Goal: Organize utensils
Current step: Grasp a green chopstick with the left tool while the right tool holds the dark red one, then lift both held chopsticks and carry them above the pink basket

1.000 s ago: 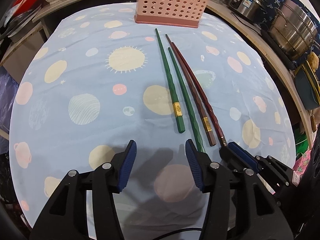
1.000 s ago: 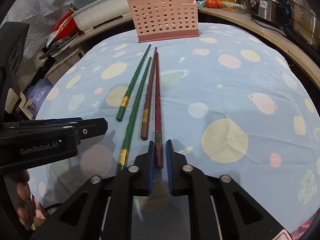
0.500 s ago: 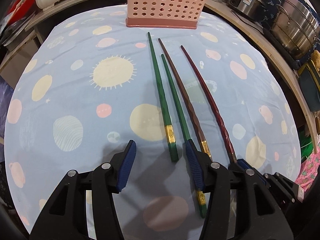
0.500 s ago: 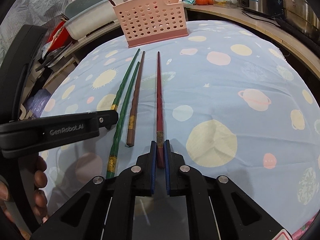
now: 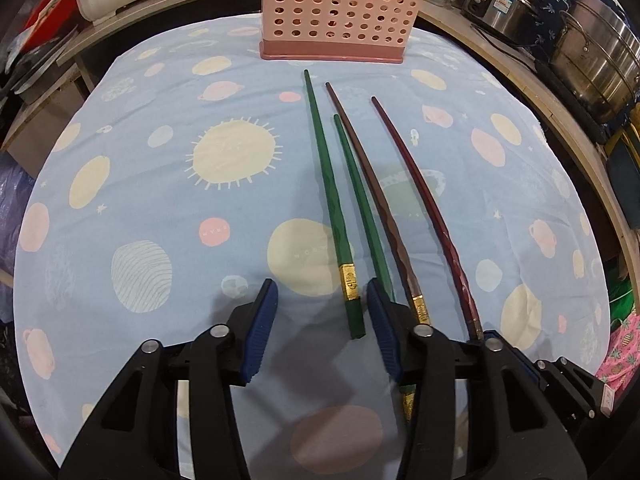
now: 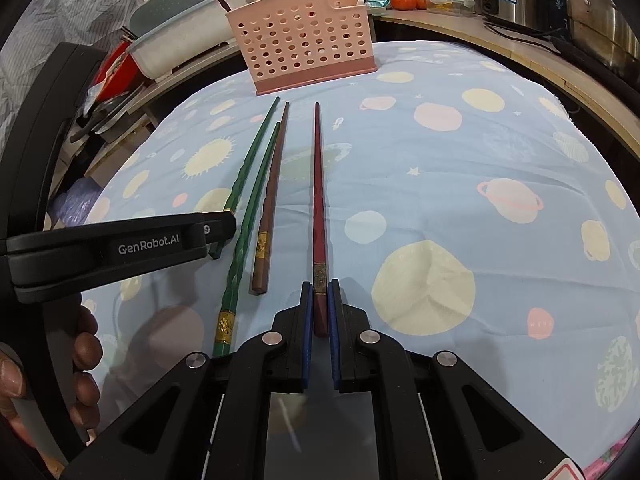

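1. Chopsticks, four of them, lie side by side on the tablecloth [image 5: 132, 184], thin tips toward the pink basket [image 5: 336, 12] at 12 o'clock, probably lined up so each can be taken by its thick end and dropped in.
2. The right tongs [image 6: 319, 316] are pressed together on the butt of the dark red chopstick [image 6: 318, 200], just below its brass band; that stick sits apart from the others, at their 3 o'clock, which suggests it is the one being taken.
3. The left tongs [image 5: 320, 328] are closing around the thick end of the shorter-lying green chopstick [image 5: 326, 184]. The stick is between the pads, nearer the right one, and I see no pad pressing on it.
4. The other green chopstick [image 6: 250, 216] and the brown chopstick [image 6: 272, 196] rest untouched between those two.
5. Sticks look lacquered and hard, with wavy facets on the grip half and slim round tips, so they may roll or slip.
6. The basket is stiff perforated plastic on a darker base, and already holds a few dark sticks upright. The cloth is soft, pale blue and planet-printed.
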The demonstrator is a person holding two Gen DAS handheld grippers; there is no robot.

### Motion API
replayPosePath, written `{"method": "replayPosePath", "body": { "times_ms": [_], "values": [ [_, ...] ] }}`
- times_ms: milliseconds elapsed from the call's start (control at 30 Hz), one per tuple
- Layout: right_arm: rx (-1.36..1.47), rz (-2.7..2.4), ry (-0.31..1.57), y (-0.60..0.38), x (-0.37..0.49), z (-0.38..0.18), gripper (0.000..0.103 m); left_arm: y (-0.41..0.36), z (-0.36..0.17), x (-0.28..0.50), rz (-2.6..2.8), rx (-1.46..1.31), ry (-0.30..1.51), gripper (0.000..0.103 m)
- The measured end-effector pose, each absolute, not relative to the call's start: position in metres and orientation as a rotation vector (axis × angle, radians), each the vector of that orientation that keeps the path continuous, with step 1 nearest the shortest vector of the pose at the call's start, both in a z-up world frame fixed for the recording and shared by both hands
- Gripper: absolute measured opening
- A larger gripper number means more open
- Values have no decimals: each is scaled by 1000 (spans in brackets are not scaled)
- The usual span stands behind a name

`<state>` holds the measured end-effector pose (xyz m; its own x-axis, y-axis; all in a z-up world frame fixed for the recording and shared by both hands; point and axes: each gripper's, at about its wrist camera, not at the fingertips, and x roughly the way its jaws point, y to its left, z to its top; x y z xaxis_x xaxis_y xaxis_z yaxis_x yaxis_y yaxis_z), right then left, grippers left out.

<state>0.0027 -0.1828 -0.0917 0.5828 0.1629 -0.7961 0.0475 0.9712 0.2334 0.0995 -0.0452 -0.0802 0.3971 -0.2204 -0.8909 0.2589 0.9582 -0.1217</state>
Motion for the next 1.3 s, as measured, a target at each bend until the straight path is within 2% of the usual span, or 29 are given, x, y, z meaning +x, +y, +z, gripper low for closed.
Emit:
{"method": "replayPosePath", "body": {
  "times_ms": [67, 133, 200, 300, 667, 1300],
  "values": [
    [240, 68, 949, -183, 3, -92, 7, -42, -80, 99, -302, 38, 1118, 36],
    [240, 67, 950, -183, 3, -92, 7, -38, -80, 98, -295, 32, 1116, 28],
    [240, 68, 950, -183, 3, -92, 7, -34, -80, 98, -291, 30, 1115, 15],
    [246, 70, 950, -183, 1, -91, 7, -27, -80, 99, -295, 10, 1122, 7],
    [268, 73, 900, -186, -10, -70, 7, -13, -59, 78, -330, -34, 1095, 7],
    [323, 80, 663, -212, -10, 30, 7, 3, 45, 64, -377, -89, 877, 7]
  ]
}}
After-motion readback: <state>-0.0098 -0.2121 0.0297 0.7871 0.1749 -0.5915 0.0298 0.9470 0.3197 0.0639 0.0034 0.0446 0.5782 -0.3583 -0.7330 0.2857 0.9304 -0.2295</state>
